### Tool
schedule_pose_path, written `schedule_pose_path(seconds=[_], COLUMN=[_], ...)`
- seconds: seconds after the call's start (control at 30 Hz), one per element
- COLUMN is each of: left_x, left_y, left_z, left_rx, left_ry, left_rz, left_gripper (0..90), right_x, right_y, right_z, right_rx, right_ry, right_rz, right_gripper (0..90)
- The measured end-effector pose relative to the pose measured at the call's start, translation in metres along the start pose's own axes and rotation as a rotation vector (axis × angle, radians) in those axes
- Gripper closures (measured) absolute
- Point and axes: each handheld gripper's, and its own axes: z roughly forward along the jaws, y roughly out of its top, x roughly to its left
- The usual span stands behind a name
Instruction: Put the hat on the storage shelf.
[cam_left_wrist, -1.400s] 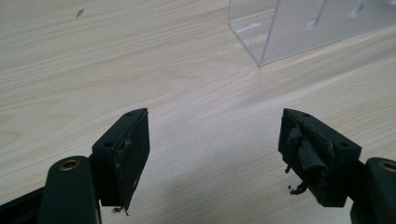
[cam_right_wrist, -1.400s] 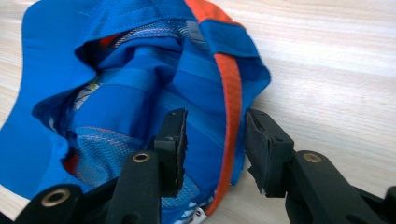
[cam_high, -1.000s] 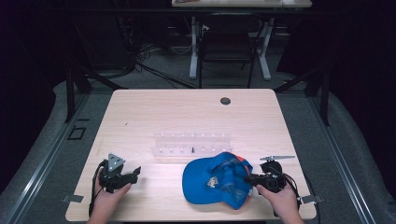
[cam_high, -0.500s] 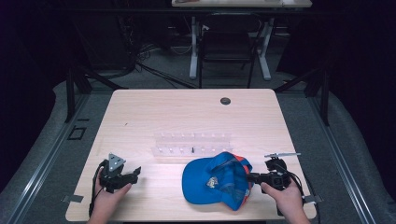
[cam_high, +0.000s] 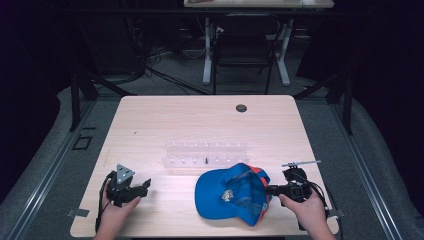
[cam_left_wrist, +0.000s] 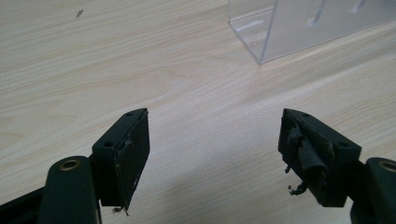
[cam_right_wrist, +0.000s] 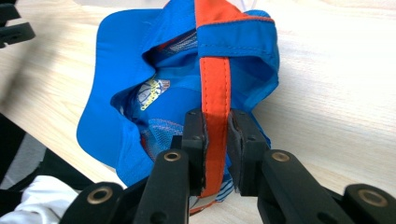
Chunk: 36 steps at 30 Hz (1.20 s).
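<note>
High view: a wooden table (cam_high: 200, 120) carries a blue cap (cam_high: 232, 192) near its front edge, right of centre, just in front of a clear plastic rack (cam_high: 205, 154). The right gripper (cam_high: 272, 190) meets the cap's right side; the left gripper (cam_high: 142, 186) rests on the table well to the cap's left, apart from it. A small dark disc (cam_high: 241, 108) lies near the far edge.

Left gripper view: the left gripper (cam_left_wrist: 215, 154) has its jaws spread wide over bare wood, holding nothing; a corner of the rack (cam_left_wrist: 299, 28) stands ahead.

Right gripper view: the right gripper (cam_right_wrist: 217, 149) has its jaws closed tight on the orange strap (cam_right_wrist: 215, 88) of the cap (cam_right_wrist: 116, 107), which lies inside-up on the table.
</note>
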Motion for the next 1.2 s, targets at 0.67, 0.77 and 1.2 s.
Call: schedule_pose_path(seconds=[0.67,0.77,1.2], left_x=[0.001,0.001,0.002], left_y=[0.0,0.0,0.0], left_z=[0.0,0.0,0.0], left_rx=[-0.003,-0.002,-0.004], left_ry=[0.002,0.001,-0.001], left_rz=[0.0,-0.002,-0.005], left_gripper=[25.7,25.8,25.8], right_x=[0.031,0.036,0.059], right_y=[0.04,0.046,0.072], right_z=[-0.032,-0.037,-0.053], right_rx=[0.064,0.079,0.153], right_ry=[-0.097,-0.107,-0.134], right_rz=[-0.044,-0.048,-0.083], right_gripper=[78.2,78.2,78.3])
